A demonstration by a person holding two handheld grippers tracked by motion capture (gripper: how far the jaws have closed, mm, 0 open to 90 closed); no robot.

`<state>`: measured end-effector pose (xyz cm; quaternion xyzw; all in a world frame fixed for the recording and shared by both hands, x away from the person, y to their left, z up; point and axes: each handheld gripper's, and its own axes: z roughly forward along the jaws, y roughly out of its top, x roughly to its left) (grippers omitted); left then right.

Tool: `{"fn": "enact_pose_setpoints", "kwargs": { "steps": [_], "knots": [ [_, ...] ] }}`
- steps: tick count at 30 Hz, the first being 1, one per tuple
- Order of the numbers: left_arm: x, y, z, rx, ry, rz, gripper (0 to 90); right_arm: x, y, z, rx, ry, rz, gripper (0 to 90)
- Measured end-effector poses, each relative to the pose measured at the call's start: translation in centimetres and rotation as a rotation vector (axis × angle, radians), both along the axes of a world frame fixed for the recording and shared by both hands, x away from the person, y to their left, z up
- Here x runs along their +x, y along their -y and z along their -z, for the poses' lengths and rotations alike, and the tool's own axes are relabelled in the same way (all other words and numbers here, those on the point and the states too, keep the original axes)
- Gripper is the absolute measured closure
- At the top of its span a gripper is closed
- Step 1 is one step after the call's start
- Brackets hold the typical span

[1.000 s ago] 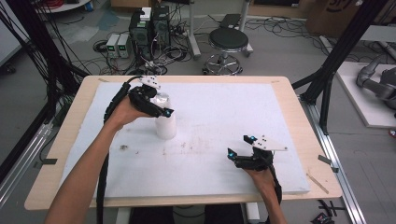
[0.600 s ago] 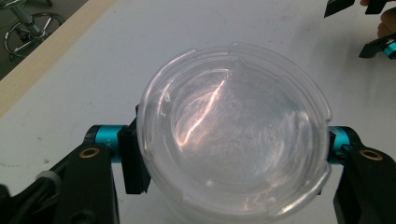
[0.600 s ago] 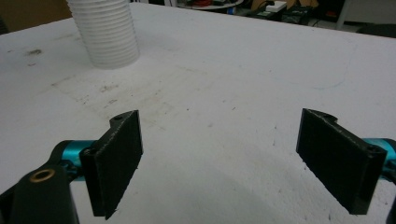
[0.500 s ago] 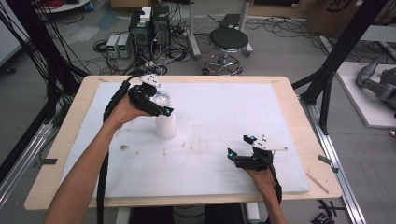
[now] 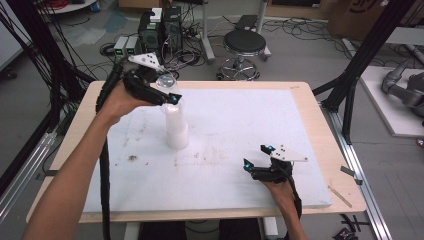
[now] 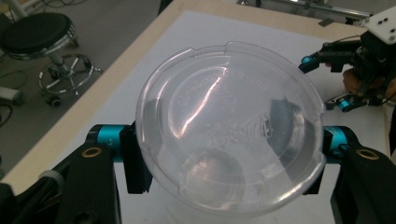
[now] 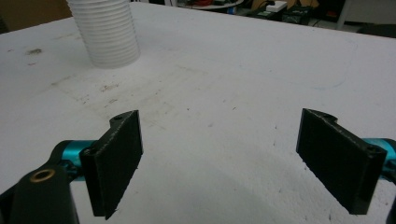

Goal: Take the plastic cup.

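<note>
Left gripper (image 6: 229, 154) has its 2 jaws squeezed around the rim of the top clear plastic cup (image 6: 229, 126), probably to peel it off the stack of cups (image 5: 176, 127) standing on the white mat (image 5: 250, 115). Right gripper (image 7: 233, 163) sits wide open with nothing in it, parked low nearby so it's out of the way.

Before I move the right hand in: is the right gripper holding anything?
No. In the right gripper view the right gripper has its jaws wide apart with bare white table between them.

Even, fairly bright overhead light falls across the white table (image 5: 240, 125), with only faint, soft shadows. Glare streaks the clear cup (image 6: 229, 126) in the left gripper view. The right gripper view's near jaws look slightly soft, perhaps out of focus.
</note>
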<state>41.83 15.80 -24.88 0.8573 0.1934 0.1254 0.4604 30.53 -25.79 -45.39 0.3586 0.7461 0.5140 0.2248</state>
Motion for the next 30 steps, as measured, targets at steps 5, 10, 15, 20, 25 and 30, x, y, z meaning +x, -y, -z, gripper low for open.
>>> {"fn": "enact_pose_setpoints", "kwargs": {
  "steps": [5,10,15,20,25,30],
  "knots": [
    [-0.8,-1.0,-2.6,-0.022,0.040,-0.011,36.7,0.0,0.0,0.0,-0.002,0.001,-0.001,14.5],
    [-1.5,-1.5,-3.0,-0.046,0.047,-0.010,36.7,0.1,0.0,0.0,0.000,-0.002,-0.001,14.4],
    [-2.4,-1.6,-2.7,-0.090,0.045,0.024,36.7,0.1,0.0,0.0,0.004,-0.011,0.000,14.4],
    [-4.2,-1.2,-1.3,-0.141,0.049,0.088,36.7,0.2,0.0,0.0,0.000,-0.010,0.005,14.5],
    [-6.0,-0.7,0.9,-0.186,0.052,0.127,36.7,0.3,0.0,0.0,0.008,-0.023,0.004,14.5],
    [-7.2,-0.2,3.5,-0.221,0.046,0.143,36.8,0.2,0.0,0.0,0.002,-0.004,-0.001,14.5]
  ]
}}
